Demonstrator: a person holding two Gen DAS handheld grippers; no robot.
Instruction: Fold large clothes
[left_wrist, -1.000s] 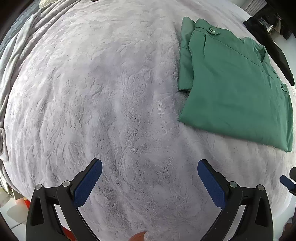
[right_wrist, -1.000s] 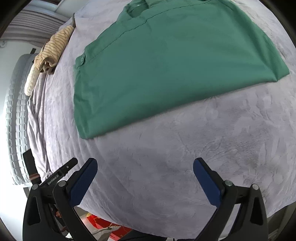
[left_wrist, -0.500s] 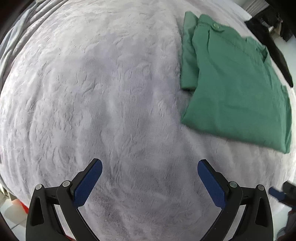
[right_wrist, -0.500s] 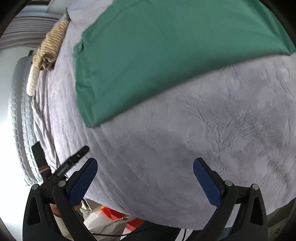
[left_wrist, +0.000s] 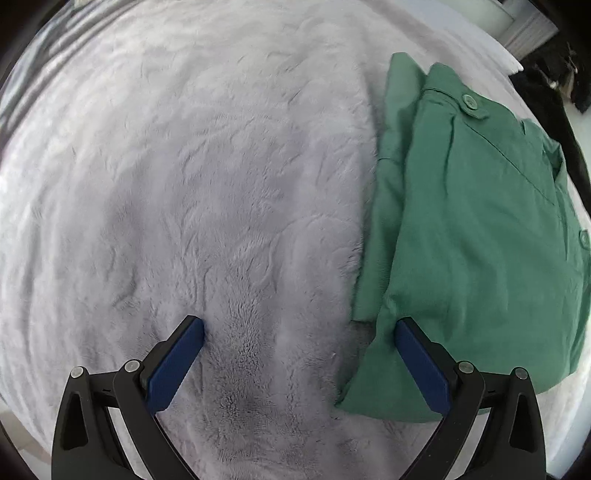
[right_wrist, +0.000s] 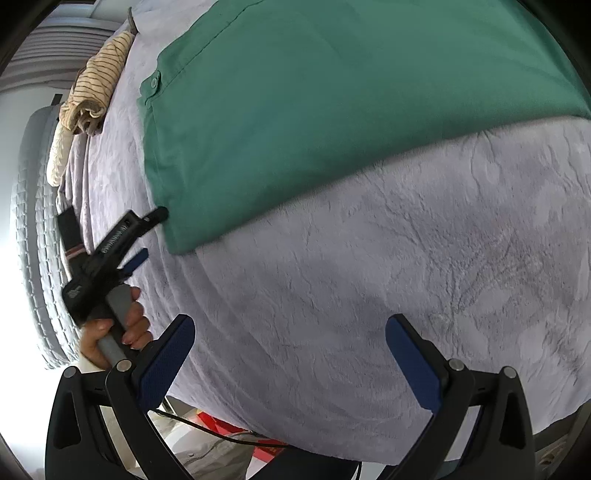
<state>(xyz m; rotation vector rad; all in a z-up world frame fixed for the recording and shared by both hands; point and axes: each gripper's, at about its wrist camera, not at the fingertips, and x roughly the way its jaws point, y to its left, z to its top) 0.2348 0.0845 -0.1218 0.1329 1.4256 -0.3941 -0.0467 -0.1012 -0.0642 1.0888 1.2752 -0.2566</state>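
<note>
Here, a big green shirt (left_wrist: 476, 236) lies folded flat on a bed with a soft, fuzzy grey blanket (left_wrist: 184, 192). The shirt sits on the right side in the left wrist view. You can see a round green button (left_wrist: 469, 99) near its top, and a folded sleeve sticks out along its left side.

The left tool (left_wrist: 299, 328) is low over the blanket, with its two blue pads spread wide and nothing between them. Its right pad (left_wrist: 421, 365) is right at the near corner of the shirt, touching it or just over it; I cannot tell which. Its left pad is down by the bare blanket.

The right tool (right_wrist: 290, 334) is spread wide too, and it holds nothing. It hangs over the blanket, near the shirt's long edge but apart from it.

In the right wrist view, a person's hand (right_wrist: 118, 332) grips the grey handle of the left tool, whose tip is by the shirt's corner. A striped tan cloth (right_wrist: 98, 85) lies bunched up at the far edge of the bed, well apart from the shirt.
</note>
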